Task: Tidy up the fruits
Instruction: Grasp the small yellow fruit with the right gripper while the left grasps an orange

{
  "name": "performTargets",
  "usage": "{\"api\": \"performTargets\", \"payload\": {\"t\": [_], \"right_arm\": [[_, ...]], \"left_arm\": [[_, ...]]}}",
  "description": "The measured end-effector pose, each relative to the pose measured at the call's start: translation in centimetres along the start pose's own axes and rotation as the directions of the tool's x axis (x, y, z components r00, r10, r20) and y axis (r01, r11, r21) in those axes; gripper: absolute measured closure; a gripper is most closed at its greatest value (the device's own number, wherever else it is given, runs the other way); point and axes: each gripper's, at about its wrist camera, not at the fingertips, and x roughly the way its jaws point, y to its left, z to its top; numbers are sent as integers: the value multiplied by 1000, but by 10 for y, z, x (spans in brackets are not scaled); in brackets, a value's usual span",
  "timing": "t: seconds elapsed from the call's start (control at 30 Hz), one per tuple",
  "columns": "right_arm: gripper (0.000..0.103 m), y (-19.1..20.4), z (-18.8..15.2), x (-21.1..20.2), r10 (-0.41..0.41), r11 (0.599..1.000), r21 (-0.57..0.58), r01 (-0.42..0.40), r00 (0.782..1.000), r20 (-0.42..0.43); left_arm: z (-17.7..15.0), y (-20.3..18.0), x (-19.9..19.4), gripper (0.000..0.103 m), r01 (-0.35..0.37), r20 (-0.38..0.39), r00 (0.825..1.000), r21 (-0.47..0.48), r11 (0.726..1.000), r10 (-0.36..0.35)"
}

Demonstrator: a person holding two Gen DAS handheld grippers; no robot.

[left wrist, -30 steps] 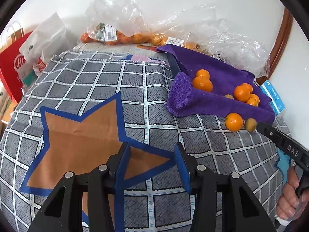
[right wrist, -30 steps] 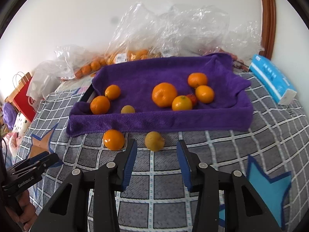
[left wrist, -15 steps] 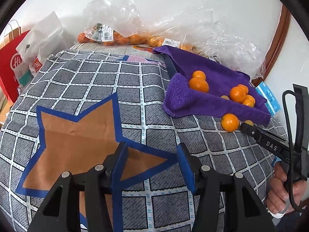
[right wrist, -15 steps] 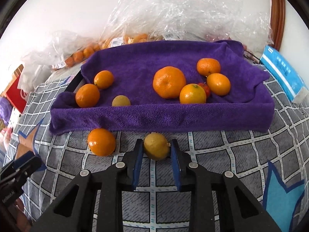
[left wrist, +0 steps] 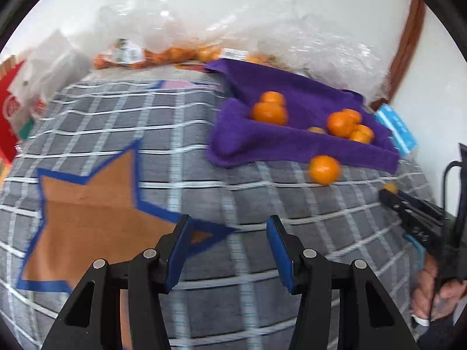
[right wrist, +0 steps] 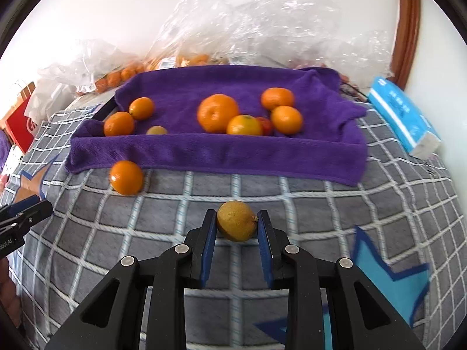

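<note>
My right gripper [right wrist: 237, 223] is shut on a small yellow-brown fruit [right wrist: 235, 224] and holds it above the grey checked cloth, in front of the purple towel-lined tray [right wrist: 221, 151]. Several oranges [right wrist: 217, 113] and one small yellow fruit [right wrist: 156, 130] lie in the tray. One loose orange [right wrist: 126, 177] lies on the cloth at the tray's front left corner; it also shows in the left wrist view [left wrist: 324, 170]. My left gripper [left wrist: 227, 233] is open and empty over the cloth by an orange star, well left of the tray [left wrist: 292, 145]. The right gripper [left wrist: 408, 207] shows there with the fruit.
Clear plastic bags of oranges [right wrist: 262, 23] pile up against the wall behind the tray. A blue tissue pack [right wrist: 402, 116] lies right of the tray. A red paper bag [left wrist: 8, 110] and white bags stand at the far left. A brown door frame [right wrist: 407, 29] rises at the right.
My right gripper has closed on the yellow-brown fruit and drawn back from the tray with it, lifted off the cloth. My left gripper has shifted slightly and stays open.
</note>
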Motion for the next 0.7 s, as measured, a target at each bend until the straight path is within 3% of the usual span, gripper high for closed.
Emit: {"api": "performTargets", "payload": {"t": [0.17,0.3,0.43,0.47,0.57,0.7], "right_arm": [[75,-29,-7,-9,-25,998,55,25,1000,1],[75,-56,-13,-25,-38,994,106,38,999,4],[75,-72,-20,-38,-78,989,125,76,997,14],[75,-76,-22,-40,-81,988,135,78,997,12],[75,-85,-27,-44,-76,984,162,74,997,7],[75,-81,-28,-40,-67,984,167,68,998,-8]], "left_arm": [[12,-51,14,54,44,-4,999,89,995,-44],[25,-78,29,54,47,-7,999,97,994,-47],[31,-92,47,54,-2,-16,1000,98,995,3],[32,-93,50,55,-3,-26,1000,85,996,5],[36,-93,59,71,-22,-42,999,49,999,24],[36,-93,57,71,3,-66,998,49,999,0]]}}
